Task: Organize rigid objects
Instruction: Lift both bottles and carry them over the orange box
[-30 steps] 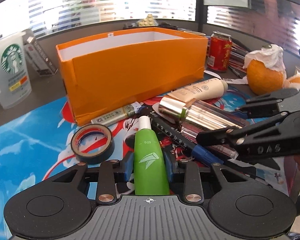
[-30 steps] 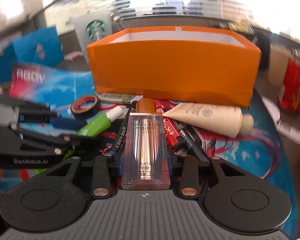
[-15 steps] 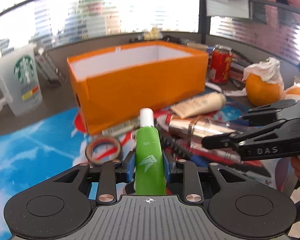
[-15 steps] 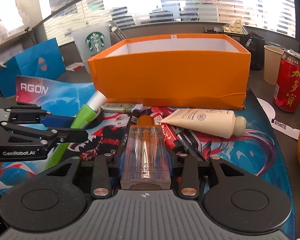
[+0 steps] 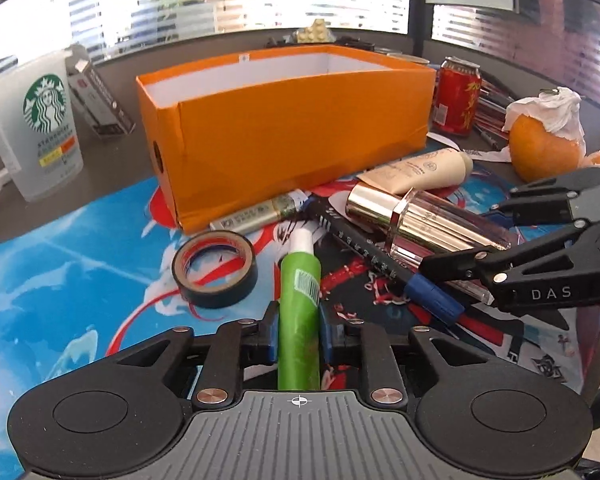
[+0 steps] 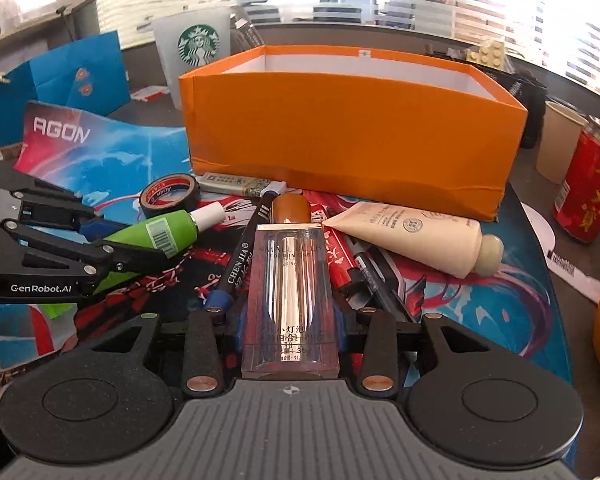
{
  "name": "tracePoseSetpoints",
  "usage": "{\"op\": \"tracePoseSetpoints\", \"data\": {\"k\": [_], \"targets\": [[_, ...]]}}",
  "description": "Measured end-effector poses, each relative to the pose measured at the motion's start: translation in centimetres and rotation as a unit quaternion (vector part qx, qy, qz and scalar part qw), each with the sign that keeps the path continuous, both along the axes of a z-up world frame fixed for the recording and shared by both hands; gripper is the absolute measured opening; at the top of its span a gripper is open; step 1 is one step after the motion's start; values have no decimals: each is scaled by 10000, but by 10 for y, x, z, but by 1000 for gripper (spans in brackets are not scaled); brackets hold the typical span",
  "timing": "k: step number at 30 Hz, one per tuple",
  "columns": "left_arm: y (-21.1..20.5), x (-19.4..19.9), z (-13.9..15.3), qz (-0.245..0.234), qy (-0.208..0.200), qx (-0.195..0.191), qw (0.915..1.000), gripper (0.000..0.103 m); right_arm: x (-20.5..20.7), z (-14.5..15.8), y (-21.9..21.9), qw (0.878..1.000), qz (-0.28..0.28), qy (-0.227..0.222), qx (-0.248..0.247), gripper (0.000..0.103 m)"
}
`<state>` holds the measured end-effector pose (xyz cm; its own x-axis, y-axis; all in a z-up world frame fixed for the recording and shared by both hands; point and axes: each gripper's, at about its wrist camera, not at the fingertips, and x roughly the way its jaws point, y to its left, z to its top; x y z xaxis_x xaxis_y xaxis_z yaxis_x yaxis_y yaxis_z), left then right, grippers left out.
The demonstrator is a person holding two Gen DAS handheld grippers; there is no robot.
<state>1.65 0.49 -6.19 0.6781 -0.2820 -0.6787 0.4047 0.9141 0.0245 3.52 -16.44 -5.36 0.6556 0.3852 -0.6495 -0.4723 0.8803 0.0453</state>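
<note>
Tape roll (image 5: 214, 269) beside orange box (image 5: 292, 132)

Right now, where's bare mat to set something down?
Free: the blue mat left of the tape roll, up to the Starbucks cup. The orange box shows bare white walls; its floor is hidden. Crowded: in front of the box, where the cream tube, markers and both loaded grippers sit.
</note>
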Motion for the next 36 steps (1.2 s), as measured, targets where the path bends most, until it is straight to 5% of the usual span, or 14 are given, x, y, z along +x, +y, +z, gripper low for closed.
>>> {"op": "tracePoseSetpoints", "data": {"k": [12,22,36], "targets": [[1,-1,7,-106,-70,-178,9998,15,-8,1,6,9988,-78,-430,-198,35],[0,-6,44,-196,-334,-205,9990,14,-34,20,24,9822,39,-1429,-1221,35],[7,48,114,94,-495,-462,9977,13,-4,74,20,9800,-108,-1787,-871,35]]}}
